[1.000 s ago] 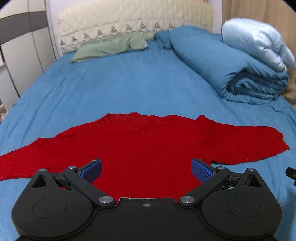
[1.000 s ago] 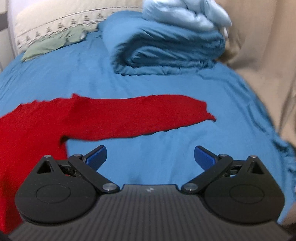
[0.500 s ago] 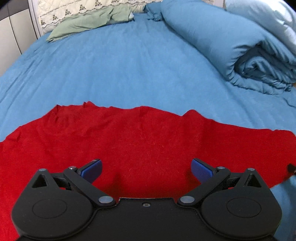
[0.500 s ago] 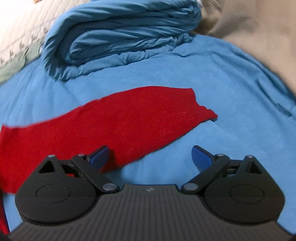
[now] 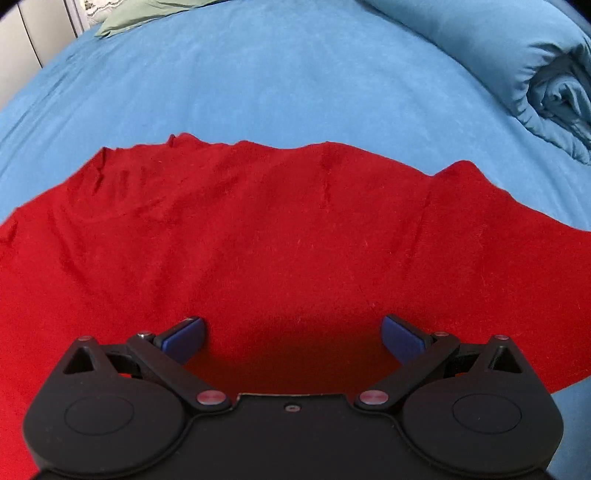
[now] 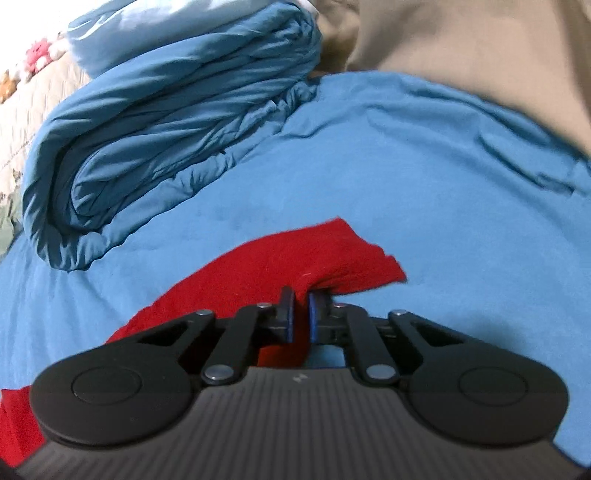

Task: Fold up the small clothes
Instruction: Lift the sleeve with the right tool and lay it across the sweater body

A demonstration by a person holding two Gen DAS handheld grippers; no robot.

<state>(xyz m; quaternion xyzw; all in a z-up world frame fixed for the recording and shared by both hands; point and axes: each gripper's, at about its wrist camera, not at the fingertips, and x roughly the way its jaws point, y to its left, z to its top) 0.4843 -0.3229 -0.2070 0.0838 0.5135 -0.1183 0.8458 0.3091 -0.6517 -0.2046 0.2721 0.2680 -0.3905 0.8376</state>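
A red long-sleeved top lies spread flat on the blue bed sheet, filling the lower half of the left wrist view. My left gripper hovers low over the middle of the top, open, its blue pads wide apart with only flat cloth beneath. In the right wrist view the end of the top's sleeve bunches up at my right gripper, which is shut on that red cloth near the cuff. The cuff sticks out past the fingers to the right.
A rolled blue duvet lies beyond the sleeve, with a pale blue quilt on top. A beige curtain hangs at the bed's right side. A green cloth lies near the headboard. Open sheet surrounds the top.
The right gripper came down over the sleeve end and shut on it, from wide open. The left gripper dropped closer to the top's middle, still open.
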